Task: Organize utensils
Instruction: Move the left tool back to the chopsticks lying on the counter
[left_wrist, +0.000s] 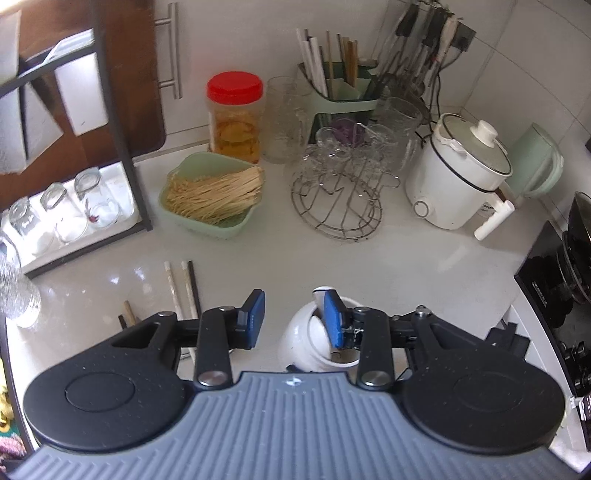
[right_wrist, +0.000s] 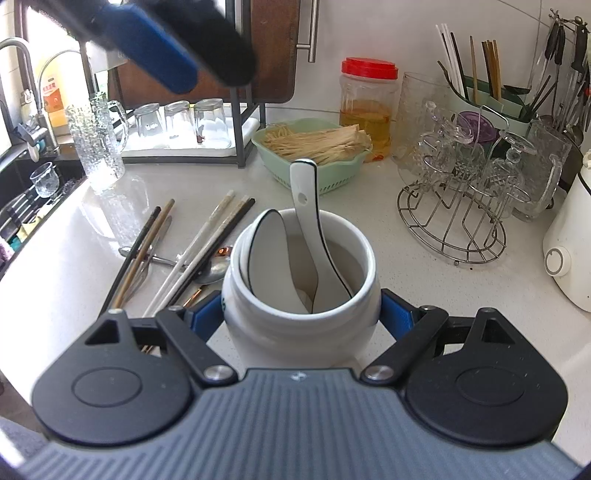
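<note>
Jar (right_wrist: 301, 325) base hidden, left tool (right_wrist: 162, 70) blurred

Both cameras are looking steeply down over their own fingers at the white table (left_wrist: 424, 266), the left one sitting higher above the white jar (left_wrist: 314, 339), the right one pressing close behind it (right_wrist: 301, 295), both sharing the green basket (left_wrist: 210, 218) and wire rack (right_wrist: 454, 221).
</note>
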